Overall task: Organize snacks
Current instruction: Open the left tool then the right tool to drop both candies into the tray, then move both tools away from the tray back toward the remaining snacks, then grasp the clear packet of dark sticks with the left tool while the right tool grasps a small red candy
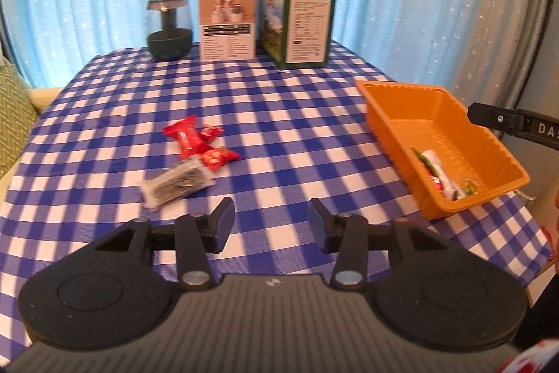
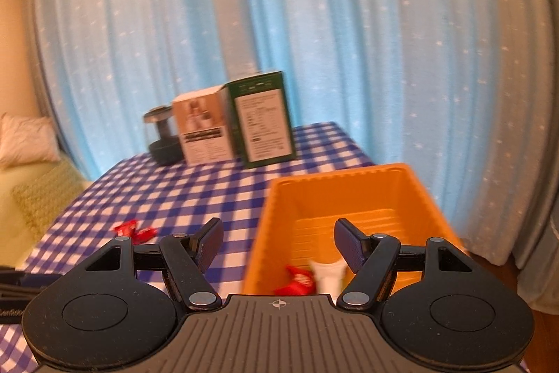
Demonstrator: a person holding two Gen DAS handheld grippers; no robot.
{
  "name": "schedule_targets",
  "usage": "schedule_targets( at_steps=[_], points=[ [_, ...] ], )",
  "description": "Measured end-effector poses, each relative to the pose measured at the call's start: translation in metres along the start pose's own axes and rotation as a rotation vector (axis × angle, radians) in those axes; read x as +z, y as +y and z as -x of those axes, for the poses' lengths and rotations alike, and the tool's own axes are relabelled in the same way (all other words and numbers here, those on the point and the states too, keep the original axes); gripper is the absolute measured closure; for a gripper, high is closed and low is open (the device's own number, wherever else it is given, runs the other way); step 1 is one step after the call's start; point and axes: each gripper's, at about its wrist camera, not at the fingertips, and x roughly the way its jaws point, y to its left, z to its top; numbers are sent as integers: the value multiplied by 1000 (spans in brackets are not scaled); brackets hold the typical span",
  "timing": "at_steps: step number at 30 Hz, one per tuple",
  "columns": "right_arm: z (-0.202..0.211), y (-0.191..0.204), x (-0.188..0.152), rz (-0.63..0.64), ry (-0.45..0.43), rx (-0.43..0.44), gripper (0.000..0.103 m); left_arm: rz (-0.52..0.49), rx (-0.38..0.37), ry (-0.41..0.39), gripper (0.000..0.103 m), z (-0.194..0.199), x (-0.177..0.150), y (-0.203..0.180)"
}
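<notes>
Far left on the checked worktop (image 1: 104,114): a dark glass jar (image 1: 169,27), then two upright boxes (image 1: 265,23) at the back edge, none of them part of the sorting. Nearer the middle, a loose cluster: red snack packets (image 1: 195,138) overlapping one another, and just in front, touching them, a clear packet of dark strips (image 1: 176,186). Judged light, soft and crinkly, probably slippery in their film wrappers; best pinched across the flat middle or by a sealed end, one at a time, since the overlap risks dragging a neighbour along. Left claw (image 1: 270,222) hanging above the cloth near the clear packet, tilted downward, parted and empty, nothing between its pads. Further right, an orange bin (image 1: 401,107) near the worktop's right edge, already holding a red-and-white packet (image 1: 436,166) and something small and green beside it. Right claw (image 2: 277,243) poised over the bin's near-left corner, angled gently down, spread wide and empty, with the binned packets lying below.
</notes>
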Motion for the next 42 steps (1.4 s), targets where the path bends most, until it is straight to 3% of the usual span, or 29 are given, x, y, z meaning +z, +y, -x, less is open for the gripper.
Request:
schedule_targets(
  at_steps=[14,24,34,42],
  points=[
    [-26,68,-11,157,78,142,33,-70,70,10,43,4,3,51],
    [-68,107,-17,269,154,213,33,-241,75,34,37,-26,6,74],
    [-124,134,-25,369,254,273,33,-409,13,93,37,-80,14,91],
    [-156,137,-25,376,294,263,33,-470,-97,147,38,-123,27,103]
  ],
)
